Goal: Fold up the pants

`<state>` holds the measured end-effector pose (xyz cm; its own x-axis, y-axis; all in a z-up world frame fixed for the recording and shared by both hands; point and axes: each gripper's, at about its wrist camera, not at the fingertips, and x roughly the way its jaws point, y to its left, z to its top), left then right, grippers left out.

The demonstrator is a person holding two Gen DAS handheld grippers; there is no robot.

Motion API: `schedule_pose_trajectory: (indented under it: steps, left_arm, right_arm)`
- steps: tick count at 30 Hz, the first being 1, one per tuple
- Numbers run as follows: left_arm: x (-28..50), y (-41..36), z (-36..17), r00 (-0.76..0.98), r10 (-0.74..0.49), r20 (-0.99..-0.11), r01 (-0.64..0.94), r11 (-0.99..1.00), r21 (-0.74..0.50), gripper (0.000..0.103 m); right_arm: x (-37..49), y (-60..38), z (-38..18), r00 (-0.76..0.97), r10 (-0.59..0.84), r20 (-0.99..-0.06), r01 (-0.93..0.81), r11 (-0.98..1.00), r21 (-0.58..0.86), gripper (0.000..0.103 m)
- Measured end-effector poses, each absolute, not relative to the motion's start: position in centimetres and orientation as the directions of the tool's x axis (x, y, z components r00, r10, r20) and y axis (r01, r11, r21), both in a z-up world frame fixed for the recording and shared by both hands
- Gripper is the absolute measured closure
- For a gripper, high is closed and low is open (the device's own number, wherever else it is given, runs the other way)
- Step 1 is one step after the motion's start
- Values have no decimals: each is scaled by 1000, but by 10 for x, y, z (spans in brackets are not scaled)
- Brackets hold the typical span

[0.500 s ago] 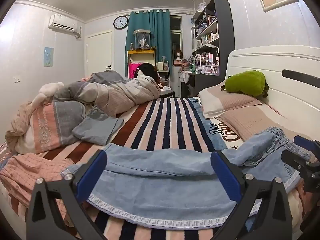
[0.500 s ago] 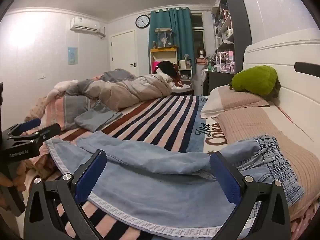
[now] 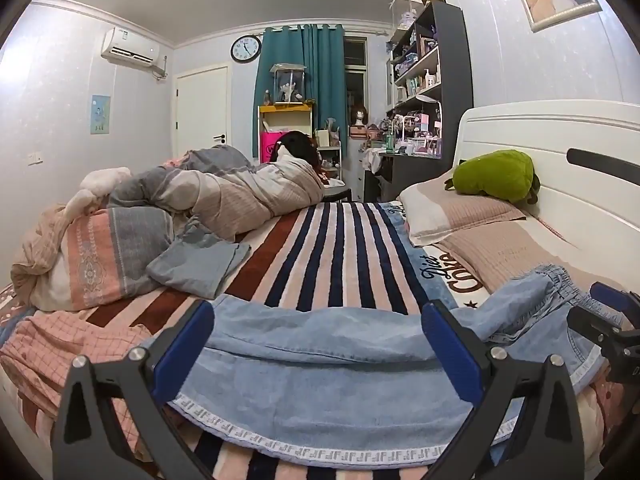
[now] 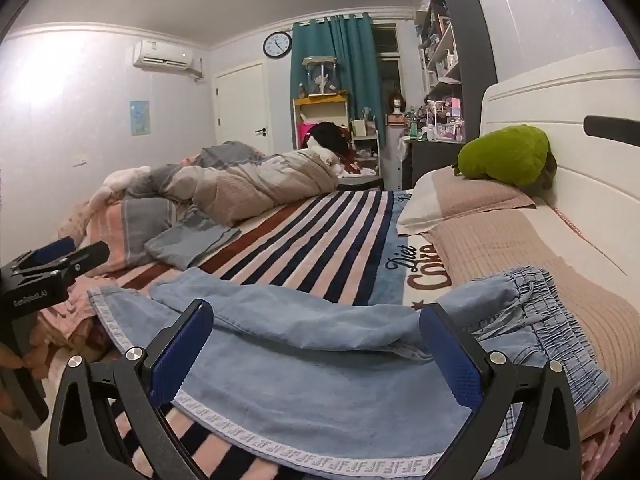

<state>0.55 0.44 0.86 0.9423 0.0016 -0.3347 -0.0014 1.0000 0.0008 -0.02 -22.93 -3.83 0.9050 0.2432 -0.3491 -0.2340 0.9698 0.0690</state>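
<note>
The light-blue denim pants [image 3: 320,380] lay crosswise just ahead of both tongs, long axis running left to right, waistband [image 4: 548,312] toward the right tongs [image 4: 316,356], hem toward the left tongs [image 3: 320,356]. Both sets stood wide open, gripping nothing. Beyond lay the striped blanket [image 3: 332,256]; nothing blocked the way.

Both wrist cams sit low at the bed's [image 3: 344,240] near edge, close over the pants [image 3: 320,376], facing the far curtain [image 4: 336,64]. Left cam sits further left; both share pants, headboard [image 4: 568,128], curtain.
</note>
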Motion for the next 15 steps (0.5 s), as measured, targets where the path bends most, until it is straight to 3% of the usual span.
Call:
schedule_pose_trajectory:
  steps: [15]
  left_arm:
    - [10, 10, 7, 940, -9, -342, 7, 1000, -7, 1]
  right_arm:
    - [-1, -234, -40, 902, 251, -351, -232, 968, 96, 0]
